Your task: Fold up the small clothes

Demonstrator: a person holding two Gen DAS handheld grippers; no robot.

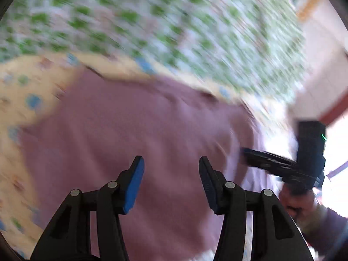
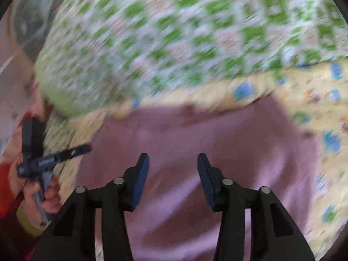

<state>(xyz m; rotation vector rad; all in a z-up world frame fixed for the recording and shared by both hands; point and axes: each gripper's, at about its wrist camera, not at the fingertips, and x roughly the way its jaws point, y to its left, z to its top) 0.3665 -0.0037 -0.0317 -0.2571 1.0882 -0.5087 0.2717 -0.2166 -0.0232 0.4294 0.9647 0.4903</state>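
A plain mauve garment (image 1: 121,134) is seen spread flat, blurred, on a yellow patterned sheet (image 2: 308,100). Left gripper (image 1: 171,163) and right gripper (image 2: 173,159) are held above it, jaws released and empty.

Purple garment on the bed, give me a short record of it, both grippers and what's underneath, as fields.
garment: purple garment lying spread out, blurred by motion
under it: yellow patterned sheet
behind: green checked blanket
left gripper: open, over the garment, holding nothing
right gripper: open, over the garment, holding nothing
fold state: cannot tell, too blurred
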